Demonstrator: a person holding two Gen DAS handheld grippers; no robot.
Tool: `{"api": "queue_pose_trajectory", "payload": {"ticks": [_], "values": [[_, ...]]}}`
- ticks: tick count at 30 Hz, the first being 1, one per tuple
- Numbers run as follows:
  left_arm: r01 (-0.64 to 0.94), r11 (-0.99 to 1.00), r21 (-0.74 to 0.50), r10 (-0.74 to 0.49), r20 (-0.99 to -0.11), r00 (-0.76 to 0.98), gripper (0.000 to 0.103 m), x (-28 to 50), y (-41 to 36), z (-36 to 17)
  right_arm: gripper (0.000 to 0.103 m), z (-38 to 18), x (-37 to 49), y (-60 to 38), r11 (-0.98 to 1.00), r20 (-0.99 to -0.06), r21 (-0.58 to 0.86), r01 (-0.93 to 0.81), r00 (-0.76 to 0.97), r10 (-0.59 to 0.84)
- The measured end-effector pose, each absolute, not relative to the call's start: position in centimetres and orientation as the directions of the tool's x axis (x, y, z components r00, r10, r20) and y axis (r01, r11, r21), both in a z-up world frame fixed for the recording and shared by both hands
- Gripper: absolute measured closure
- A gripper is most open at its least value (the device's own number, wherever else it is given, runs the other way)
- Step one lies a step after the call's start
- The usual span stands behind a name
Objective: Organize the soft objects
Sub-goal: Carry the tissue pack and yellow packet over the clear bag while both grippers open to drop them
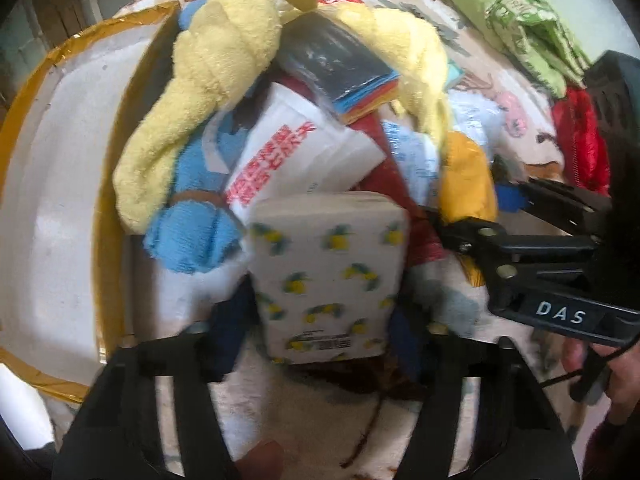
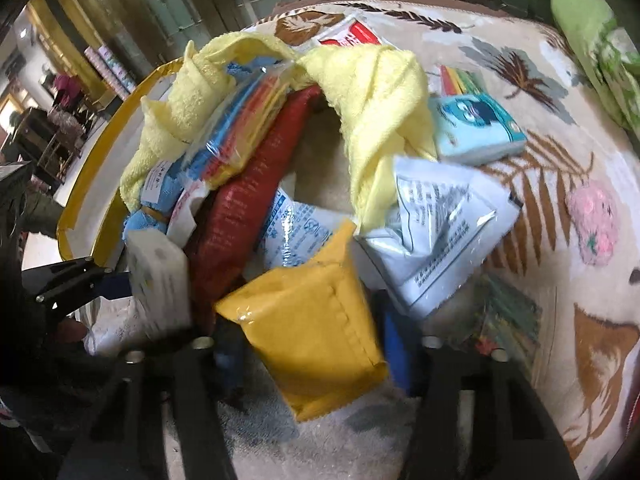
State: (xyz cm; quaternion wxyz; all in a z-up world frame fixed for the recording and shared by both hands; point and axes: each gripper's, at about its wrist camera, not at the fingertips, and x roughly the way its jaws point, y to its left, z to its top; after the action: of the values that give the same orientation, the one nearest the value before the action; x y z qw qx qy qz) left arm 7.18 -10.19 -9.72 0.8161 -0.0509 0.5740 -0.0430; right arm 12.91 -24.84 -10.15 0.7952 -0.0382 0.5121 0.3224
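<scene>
Terry towels (image 1: 224, 56), crinkly packets (image 2: 440, 232), boxy tissues (image 1: 328, 272)

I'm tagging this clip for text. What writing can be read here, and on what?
"DAS": white letters on the right gripper's black body.
Red characters on the white packet: upside down, unreadable.
Barcode print on the lemon-print pack: too blurred.
Blue print on the white pouch: too small.
Red pack: print illegible.
</scene>
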Motion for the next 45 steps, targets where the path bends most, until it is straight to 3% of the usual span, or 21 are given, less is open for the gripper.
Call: {"api": "queue_pose_trajectory", "payload": {"ticks": [14, 20, 27, 35, 45], "values": [[0.056, 0.973, -0.225, -0.230, -0.896, 0.379, 0.053, 4.9, -8.3, -7.0, 0.056, -8.0, 8.7, -28.0, 0.834, -0.759, 0.399, -0.381, 0.372, 0.534], [0.064, 0.964, -0.257, -0.259, -0.870, 0.418, 0.053, 3.8, -6.0, -4.0, 0.056, -3.9, 8.0, -26.5, 0.796, -0.693, 0.434, -0.422, 0.408, 0.594], [-0.062, 0.975, -0.215, -0.160, -0.863, 0.480, 0.053, 4.1, 2.0, -1.3, 0.056, -0.3, 9.0, -19.3, 0.718, -0.634, 0.456, -0.525, 0.375, 0.677], [-0.225, 0.963, -0.151, -0.033, -0.889, 0.456, 0.053, 4.3, 10.2, -3.3, 0.056, -1.3, 10.3, -9.5, 0.652, -0.651, 0.490, -0.578, 0.254, 0.715], [-0.266, 0.957, -0.115, -0.007, -0.927, 0.375, 0.052, 5.1, 12.3, -7.5, 0.054, -4.7, 10.2, -3.8, 0.691, -0.761, 0.407, -0.597, 0.197, 0.618]]}}
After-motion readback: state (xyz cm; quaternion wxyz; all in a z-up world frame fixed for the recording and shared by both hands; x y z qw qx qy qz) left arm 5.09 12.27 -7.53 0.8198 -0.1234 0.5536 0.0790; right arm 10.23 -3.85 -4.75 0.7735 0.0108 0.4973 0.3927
